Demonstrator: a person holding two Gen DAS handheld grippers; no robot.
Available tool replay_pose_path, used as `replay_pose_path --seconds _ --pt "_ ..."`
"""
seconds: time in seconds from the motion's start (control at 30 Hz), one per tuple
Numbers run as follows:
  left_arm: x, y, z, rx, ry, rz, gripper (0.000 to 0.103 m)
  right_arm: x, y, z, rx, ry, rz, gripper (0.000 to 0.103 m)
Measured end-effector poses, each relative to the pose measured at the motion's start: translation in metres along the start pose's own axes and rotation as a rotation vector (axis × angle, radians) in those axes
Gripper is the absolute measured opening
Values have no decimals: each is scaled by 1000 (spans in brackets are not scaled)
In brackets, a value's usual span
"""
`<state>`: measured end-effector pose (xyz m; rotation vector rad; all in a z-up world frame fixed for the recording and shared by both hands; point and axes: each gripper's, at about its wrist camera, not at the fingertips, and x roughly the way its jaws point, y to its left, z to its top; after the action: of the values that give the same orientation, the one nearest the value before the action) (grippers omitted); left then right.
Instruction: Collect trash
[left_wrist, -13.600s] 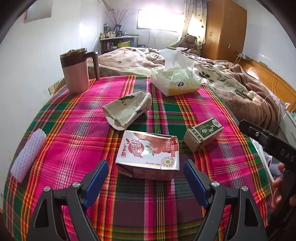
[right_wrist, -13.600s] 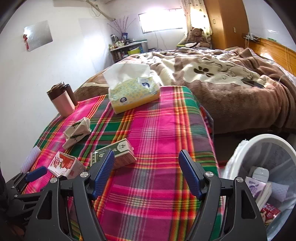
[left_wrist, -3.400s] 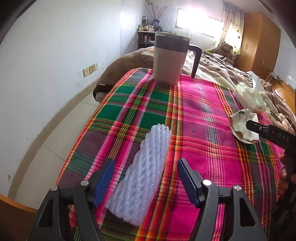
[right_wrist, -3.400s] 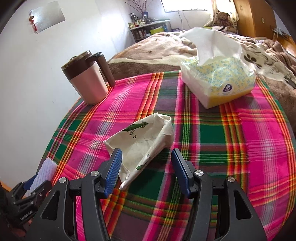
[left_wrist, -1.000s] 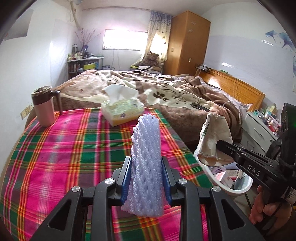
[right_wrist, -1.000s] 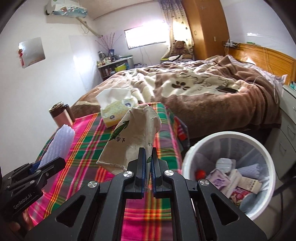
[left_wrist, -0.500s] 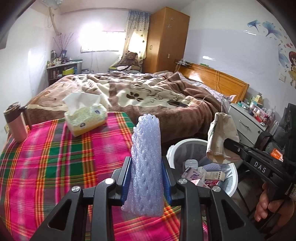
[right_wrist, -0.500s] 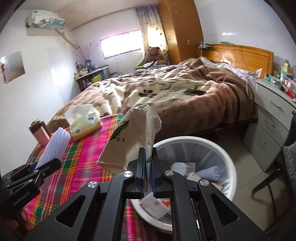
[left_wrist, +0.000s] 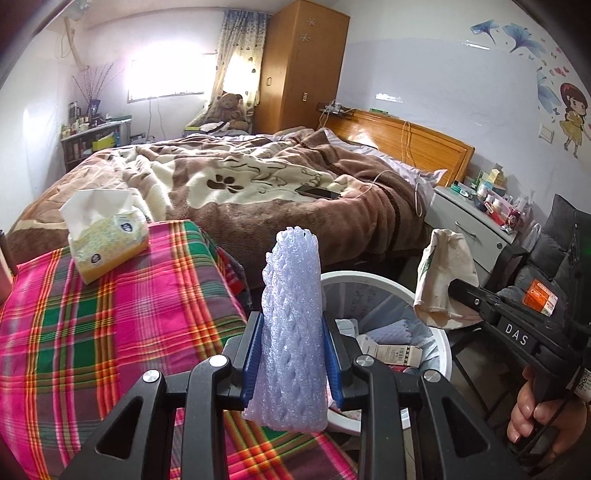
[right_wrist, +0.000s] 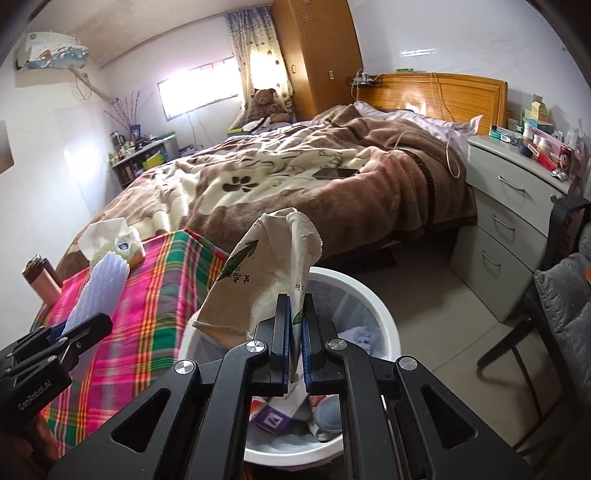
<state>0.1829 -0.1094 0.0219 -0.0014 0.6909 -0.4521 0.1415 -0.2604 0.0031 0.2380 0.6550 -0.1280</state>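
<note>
My left gripper (left_wrist: 291, 328) is shut on a pale purple foam net sleeve (left_wrist: 291, 325), held upright at the table's right edge beside the white trash bin (left_wrist: 373, 286). My right gripper (right_wrist: 294, 321) is shut on a crumpled beige paper bag with a green leaf print (right_wrist: 258, 277), held above the bin (right_wrist: 376, 306). The bin holds several cartons and wrappers. The bag (left_wrist: 443, 280) also shows in the left wrist view, over the bin's right rim. The foam sleeve (right_wrist: 101, 291) shows at the left of the right wrist view.
The table with the plaid cloth (left_wrist: 110, 314) carries a yellow tissue box (left_wrist: 107, 236) and a pink mug (right_wrist: 40, 280). A bed with a brown blanket (left_wrist: 258, 184) lies behind. A grey drawer unit (right_wrist: 513, 221) and a black chair (right_wrist: 554, 295) stand at right.
Both grippers have swung further right, away from the table. The paper bag now hangs over the bin's opening and the foam sleeve is nearer the bin.
</note>
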Motion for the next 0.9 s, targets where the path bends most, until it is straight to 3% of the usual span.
replay_pose_path --seconds 0.5,0.67,0.7,0.8,0.87,0.9 --pt "35 -35 2 30 52 -18 32 21 -29 -4 19 76 -32 5" --pt "46 -38 0 19 78 -32 38 29 -29 -5 4 106 -7 6" --pt "47 -37 -1 13 83 -37 43 30 -28 -6 -5 112 -8 7" --pt "47 -36 -1 2 83 -51 57 30 -26 -7 -20 115 -15 15" --pt "46 -36 -2 -4 76 -59 59 29 -26 -7 -20 113 -25 29" --pt "45 -36 -2 -3 74 -55 59 29 -27 -8 -17 112 -24 31"
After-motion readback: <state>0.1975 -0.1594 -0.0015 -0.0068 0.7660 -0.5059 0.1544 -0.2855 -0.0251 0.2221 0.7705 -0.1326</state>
